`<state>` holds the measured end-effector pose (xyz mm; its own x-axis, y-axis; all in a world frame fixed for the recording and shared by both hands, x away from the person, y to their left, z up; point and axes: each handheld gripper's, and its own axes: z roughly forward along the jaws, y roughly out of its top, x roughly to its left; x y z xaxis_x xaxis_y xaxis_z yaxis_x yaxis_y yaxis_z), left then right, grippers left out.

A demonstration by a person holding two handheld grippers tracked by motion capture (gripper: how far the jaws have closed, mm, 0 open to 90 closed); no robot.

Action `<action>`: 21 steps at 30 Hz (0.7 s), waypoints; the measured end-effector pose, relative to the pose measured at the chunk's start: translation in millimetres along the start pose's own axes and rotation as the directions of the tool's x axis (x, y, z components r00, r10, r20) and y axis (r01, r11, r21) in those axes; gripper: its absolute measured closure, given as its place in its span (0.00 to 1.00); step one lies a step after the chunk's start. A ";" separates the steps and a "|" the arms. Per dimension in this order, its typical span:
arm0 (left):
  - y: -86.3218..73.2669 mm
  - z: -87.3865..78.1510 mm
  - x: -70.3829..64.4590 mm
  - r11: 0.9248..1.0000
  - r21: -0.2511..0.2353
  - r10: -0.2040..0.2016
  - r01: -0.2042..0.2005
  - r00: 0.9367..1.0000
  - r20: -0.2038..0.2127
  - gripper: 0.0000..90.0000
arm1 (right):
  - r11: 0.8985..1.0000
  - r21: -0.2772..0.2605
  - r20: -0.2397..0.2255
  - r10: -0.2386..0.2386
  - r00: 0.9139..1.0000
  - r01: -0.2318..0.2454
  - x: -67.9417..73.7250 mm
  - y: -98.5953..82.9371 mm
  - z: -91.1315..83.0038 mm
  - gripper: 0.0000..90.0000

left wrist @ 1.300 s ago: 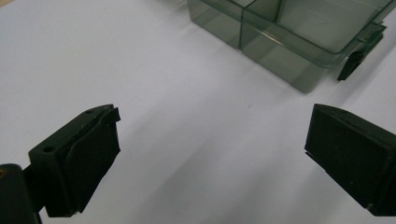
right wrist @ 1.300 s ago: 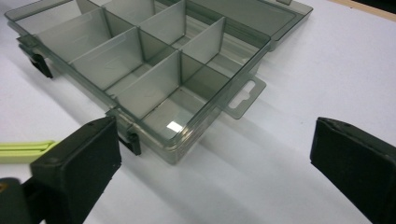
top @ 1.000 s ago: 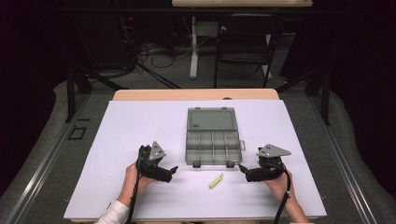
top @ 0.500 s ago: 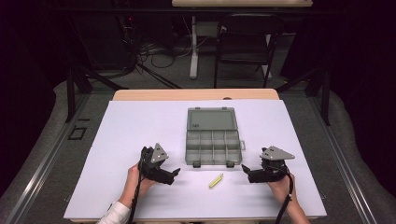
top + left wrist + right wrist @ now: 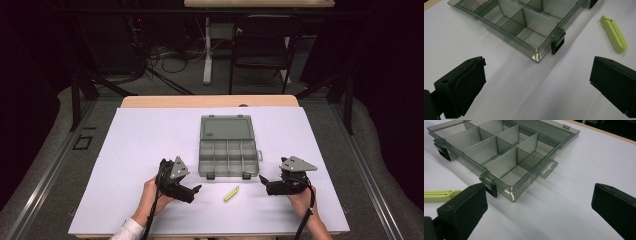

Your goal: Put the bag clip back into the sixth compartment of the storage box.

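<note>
Resting near the front edge of the white table, the left gripper lies low on the surface with its jaws spread wide and nothing between them. The right gripper sits opposite, toward the front right corner, jaws likewise released and empty. Between the two grippers lies a yellow-green clip — flat on the table, just ahead of the front edge of the compartment box and apart from it. The box stands at mid-table, its lid folded open toward the far edge, its two black latches hanging at the front wall. Its visible compartments are bare. In the left gripper view the clip lies off to the upper right — beyond the jaws, touching neither. Each gripper is held by a hand entering from the front edge.
</note>
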<state>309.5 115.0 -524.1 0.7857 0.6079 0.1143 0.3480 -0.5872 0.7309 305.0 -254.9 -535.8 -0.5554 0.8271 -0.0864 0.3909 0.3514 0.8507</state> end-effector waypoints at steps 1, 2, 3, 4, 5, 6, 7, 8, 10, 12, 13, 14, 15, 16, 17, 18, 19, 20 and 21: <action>1.4 0.1 -2.1 1.000 0.001 0.000 0.000 1.000 0.000 0.00 | 1.000 0.001 -0.001 0.004 1.000 -0.004 0.2 0.1 0.5 0.00; 2.8 0.1 -3.9 1.000 0.004 0.004 -0.004 1.000 0.004 0.00 | 1.000 0.001 -0.003 0.004 1.000 -0.004 0.3 -0.2 1.2 0.00; 4.0 0.5 -6.4 1.000 0.006 0.004 -0.004 1.000 0.009 0.00 | 1.000 0.001 -0.006 0.005 1.000 -0.005 0.6 -0.6 1.6 0.00; 5.2 1.2 -9.0 1.000 0.010 0.010 -0.010 1.000 0.012 0.00 | 1.000 0.002 -0.008 0.005 1.000 -0.005 0.9 -0.9 1.9 0.00; 6.4 2.1 -12.2 1.000 0.012 0.013 -0.013 1.000 0.016 0.00 | 1.000 0.002 -0.010 0.004 1.000 -0.004 1.1 -0.9 2.4 0.00; 8.0 2.9 -15.4 1.000 0.017 0.017 -0.017 1.000 0.020 0.00 | 1.000 0.003 -0.013 0.002 1.000 -0.002 1.4 -0.7 3.0 0.00; 9.9 3.6 -18.5 1.000 0.018 0.025 -0.026 0.999 0.019 0.00 | 1.000 0.003 -0.013 0.000 1.000 0.000 1.6 -0.5 3.6 0.00; 12.0 4.0 -21.5 0.999 0.021 0.028 -0.029 0.999 0.020 0.00 | 1.000 0.003 -0.016 -0.002 1.000 0.002 1.7 -0.5 3.9 0.00; 16.2 5.2 -27.1 0.999 0.017 0.031 -0.031 0.999 0.031 0.00 | 1.000 0.005 -0.020 -0.002 1.000 0.003 1.6 -0.7 4.3 0.00; 20.0 7.0 -31.7 0.999 0.020 0.034 -0.035 0.998 0.044 0.00 | 1.000 0.002 -0.023 0.002 1.000 -0.002 0.7 -1.1 4.5 0.00; 21.4 8.3 -34.1 0.999 0.020 0.035 -0.036 0.998 0.049 0.00 | 1.000 0.002 -0.025 0.005 1.000 -0.005 0.1 -1.3 4.6 0.00; 22.6 9.6 -36.3 0.999 0.021 0.037 -0.038 0.998 0.054 0.00 | 1.000 0.001 -0.027 0.008 1.000 -0.008 -0.5 -1.3 5.0 0.00; 23.7 10.7 -38.3 0.999 0.022 0.041 -0.042 0.998 0.055 0.00 | 1.000 0.001 -0.029 0.008 1.000 -0.008 -1.0 -1.1 5.4 0.00; 24.6 11.8 -40.3 0.999 0.028 0.044 -0.045 0.997 0.059 0.00 | 1.000 0.002 -0.030 0.008 1.000 -0.008 -1.2 -0.8 5.5 0.00; 25.4 12.9 -42.1 0.998 0.032 0.046 -0.048 0.997 0.065 0.00 | 1.000 -0.001 -0.034 0.007 0.999 -0.007 -1.4 -0.6 6.0 0.00; 26.2 14.2 -43.5 0.998 0.036 0.050 -0.052 0.996 0.068 0.00 | 1.000 -0.003 -0.038 0.006 0.999 -0.006 -1.6 -0.3 6.6 0.00; 27.1 15.6 -44.7 0.998 0.038 0.052 -0.055 0.996 0.071 0.00 | 1.000 -0.002 -0.039 0.005 0.999 -0.005 -1.6 -0.1 7.1 0.00; 27.8 16.6 -46.1 0.998 0.040 0.048 -0.051 0.996 0.074 0.00 | 1.000 -0.003 -0.041 0.005 0.999 -0.005 -1.6 0.0 7.9 0.00; 28.6 17.4 -46.8 0.998 0.039 0.047 -0.050 0.996 0.076 0.00 | 1.000 -0.006 -0.046 0.007 0.999 -0.007 -1.7 0.0 8.6 0.00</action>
<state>291.6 60.5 -520.3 0.8377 0.5373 0.0976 0.3277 -0.6375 0.6973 312.2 -252.5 -540.0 -0.5863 0.8081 -0.0567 0.3905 0.3433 0.8542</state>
